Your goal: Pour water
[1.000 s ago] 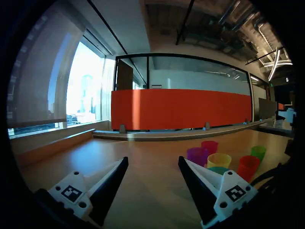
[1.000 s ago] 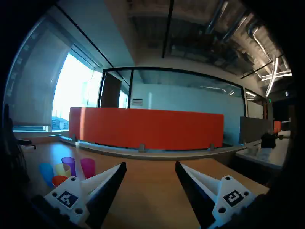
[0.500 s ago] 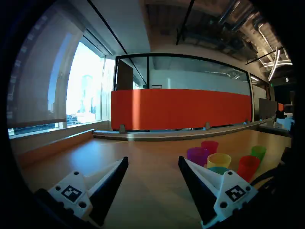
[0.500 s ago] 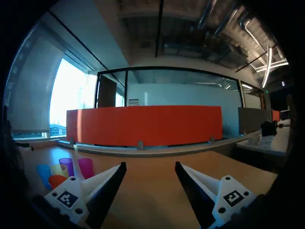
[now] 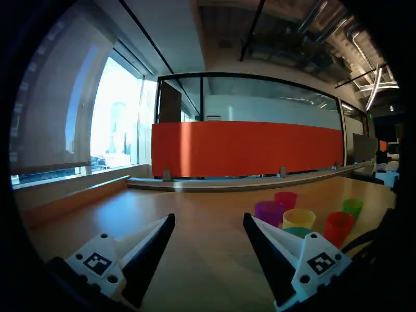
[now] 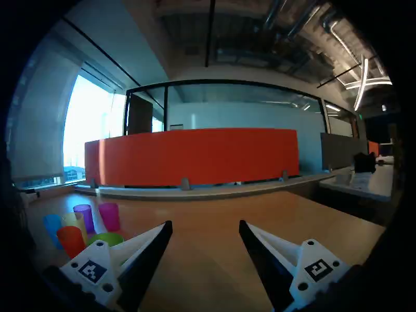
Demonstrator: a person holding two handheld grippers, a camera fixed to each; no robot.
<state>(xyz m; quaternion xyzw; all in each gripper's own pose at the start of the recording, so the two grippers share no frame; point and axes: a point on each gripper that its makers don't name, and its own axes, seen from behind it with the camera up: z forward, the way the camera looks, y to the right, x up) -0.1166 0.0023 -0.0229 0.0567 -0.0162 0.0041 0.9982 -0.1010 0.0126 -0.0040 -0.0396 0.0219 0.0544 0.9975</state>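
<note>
Several coloured plastic cups stand grouped on a wooden table (image 5: pixel 208 218). The left gripper view has them at the right: a purple cup (image 5: pixel 269 212), a magenta cup (image 5: pixel 286 199), a yellow cup (image 5: pixel 298 218), a red cup (image 5: pixel 338 228) and a green cup (image 5: pixel 352 207). My left gripper (image 5: pixel 209 223) is open and empty, left of the cups. The right gripper view places the cups at the lower left: a red cup (image 6: pixel 70 241), a purple cup (image 6: pixel 83 217), a magenta cup (image 6: pixel 109 216), a blue cup (image 6: pixel 52 229), a green cup (image 6: pixel 106 239). My right gripper (image 6: pixel 205 229) is open and empty, right of them.
An orange partition (image 5: pixel 244 148) runs along the table's far edge, with a glass wall behind it. Bright windows (image 5: pixel 114 130) are at the left. A second desk (image 6: pixel 364 182) with dark items on it stands to the right of the table.
In the right gripper view the cups have risen and grown, and the green cup has come into sight; the view has tipped and swung. The left gripper has barely moved.
</note>
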